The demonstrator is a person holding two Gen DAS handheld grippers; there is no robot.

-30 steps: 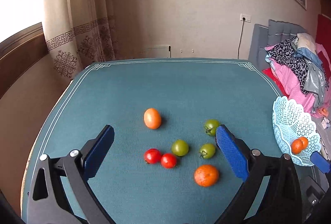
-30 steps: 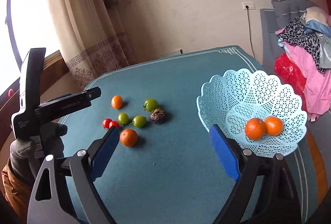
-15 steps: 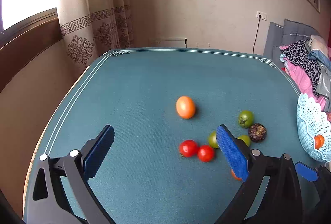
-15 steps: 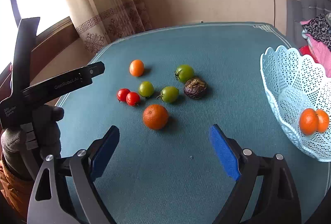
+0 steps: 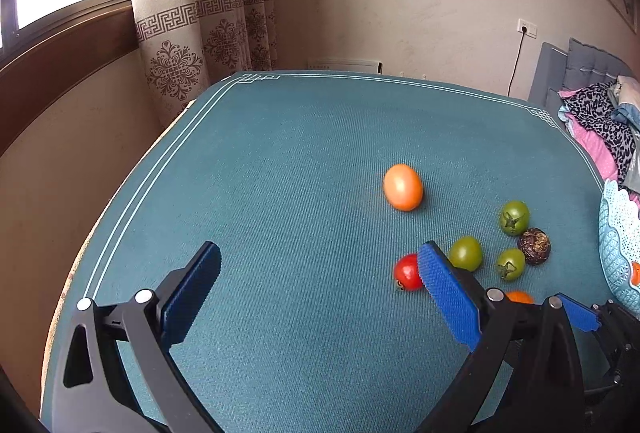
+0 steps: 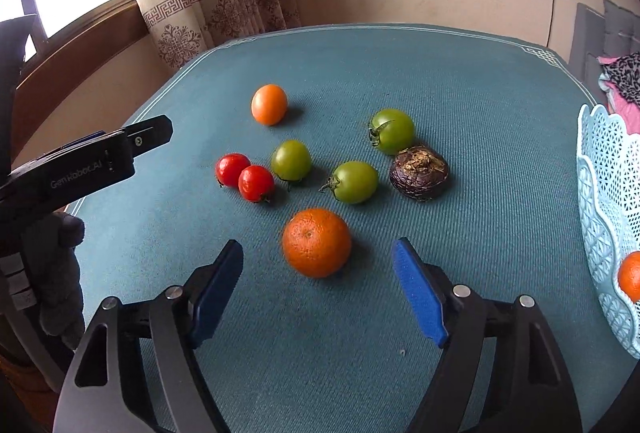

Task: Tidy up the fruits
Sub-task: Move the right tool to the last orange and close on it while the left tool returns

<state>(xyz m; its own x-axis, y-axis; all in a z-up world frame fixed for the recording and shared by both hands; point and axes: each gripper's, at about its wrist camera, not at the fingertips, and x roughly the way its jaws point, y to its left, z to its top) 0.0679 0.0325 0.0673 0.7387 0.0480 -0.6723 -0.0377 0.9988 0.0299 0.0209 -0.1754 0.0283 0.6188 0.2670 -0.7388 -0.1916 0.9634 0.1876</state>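
An orange mandarin [image 6: 316,242] lies on the teal table just ahead of my open right gripper [image 6: 318,273], between its fingers' line. Behind it lie two red tomatoes [image 6: 245,177], three green tomatoes [image 6: 354,181], a dark purple fruit [image 6: 419,173] and an orange tomato [image 6: 269,104]. The light blue basket [image 6: 608,217] at the right holds an orange [image 6: 630,276]. My left gripper [image 5: 316,281] is open and empty over bare cloth, left of the fruit; its right finger hides part of a red tomato [image 5: 405,272]. The orange tomato [image 5: 402,187] lies ahead.
The table's left edge [image 5: 132,193] runs beside a wall and curtain [image 5: 192,33]. Clothes [image 5: 600,129] are piled on a bed at the right. The left gripper's body [image 6: 84,161] shows at the left of the right wrist view.
My right gripper has moved left and closer to the mandarin, leaving the basket at the frame's edge. My left gripper has swung left, so the fruit now sits at its right.
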